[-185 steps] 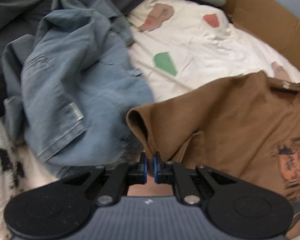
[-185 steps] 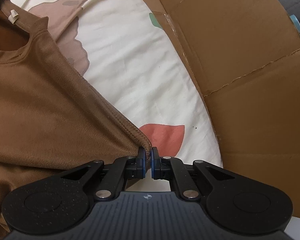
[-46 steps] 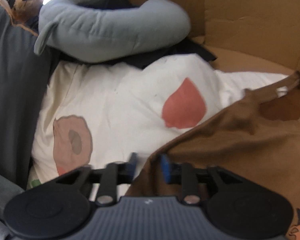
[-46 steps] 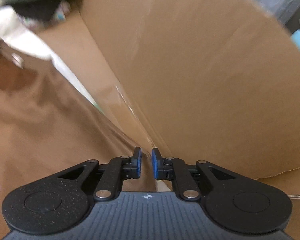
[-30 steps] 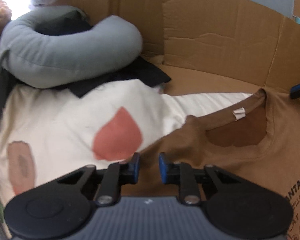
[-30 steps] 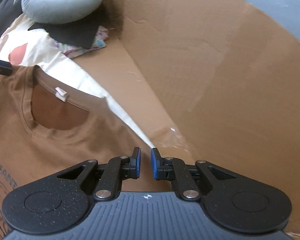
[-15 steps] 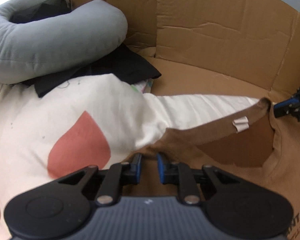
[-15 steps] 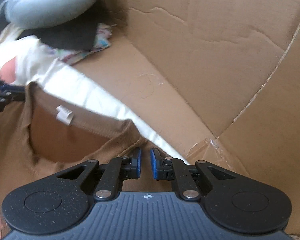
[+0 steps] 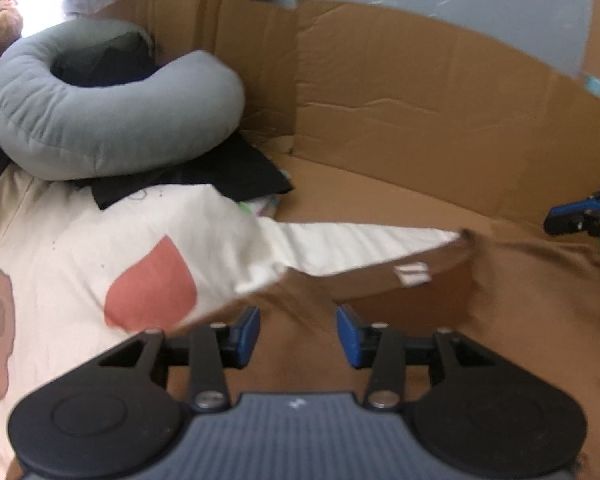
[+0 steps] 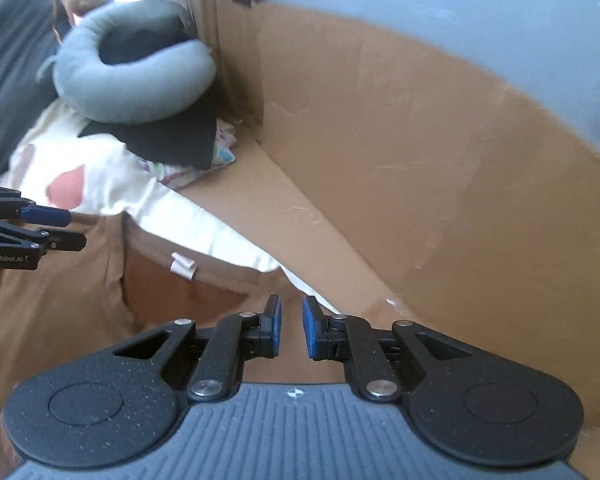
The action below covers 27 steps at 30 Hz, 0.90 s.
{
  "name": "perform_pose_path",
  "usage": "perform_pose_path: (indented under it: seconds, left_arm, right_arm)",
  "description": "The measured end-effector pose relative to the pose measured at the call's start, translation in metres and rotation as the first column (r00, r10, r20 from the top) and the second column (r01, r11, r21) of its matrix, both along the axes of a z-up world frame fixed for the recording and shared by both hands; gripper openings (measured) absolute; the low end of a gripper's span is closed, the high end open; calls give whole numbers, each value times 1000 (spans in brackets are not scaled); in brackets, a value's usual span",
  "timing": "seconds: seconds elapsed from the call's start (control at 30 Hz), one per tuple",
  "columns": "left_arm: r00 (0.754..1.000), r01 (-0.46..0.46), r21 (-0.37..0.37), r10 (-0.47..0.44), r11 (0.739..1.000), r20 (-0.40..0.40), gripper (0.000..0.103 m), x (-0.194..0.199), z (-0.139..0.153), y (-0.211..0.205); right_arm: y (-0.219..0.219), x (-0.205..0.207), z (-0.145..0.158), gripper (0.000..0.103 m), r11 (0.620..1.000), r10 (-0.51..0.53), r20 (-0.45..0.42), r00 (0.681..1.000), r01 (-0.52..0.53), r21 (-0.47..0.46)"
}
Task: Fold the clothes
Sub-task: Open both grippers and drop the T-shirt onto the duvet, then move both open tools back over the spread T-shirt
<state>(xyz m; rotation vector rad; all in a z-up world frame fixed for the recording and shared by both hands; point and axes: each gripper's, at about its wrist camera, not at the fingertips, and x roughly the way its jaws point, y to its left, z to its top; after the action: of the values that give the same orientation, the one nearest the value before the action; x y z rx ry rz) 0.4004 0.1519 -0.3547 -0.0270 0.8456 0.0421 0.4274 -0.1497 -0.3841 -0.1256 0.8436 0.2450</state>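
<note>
I'm hovering both grippers over the brown T-shirt, spread on the patterned bedsheet, collar toward the cardboard wall. Left gripper is gaping wide at one shoulder; right gripper is narrowly parted at the other, gripping nothing.

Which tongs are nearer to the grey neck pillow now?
Left. The left tongs sit over the brown shirt's shoulder on the pillow's side; the right tongs sit at the far shoulder, beside the cardboard wall.

ahead: cardboard wall blocks | left: pillow | between: bare floor
</note>
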Motion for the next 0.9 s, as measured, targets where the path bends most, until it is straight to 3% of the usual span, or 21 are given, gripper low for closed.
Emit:
perform_pose_path:
  seconds: [0.17,0.43,0.67,0.9]
  left_arm:
    - [1000,18,-20,-18,1000,0,51,-41,19,-14]
    - [995,-101,-46,100,994,-23,53,-127,35,-2]
    - [974,-218,-26,215,976,-76,54,-202,31,15]
    - [934,-333,-34,325,942,-149,53,-262,12,30]
  right_arm:
    - [-42,-44,27,18,999,-13,23,1000,14,-29]
    - [-99,-129,42,18,996,-75,13,997,76,-54]
    - [-119,-208,24,18,993,-107,-88,990,102,-62]
    - [-128,-270,-7,18,991,-132,-171,976,124,-58]
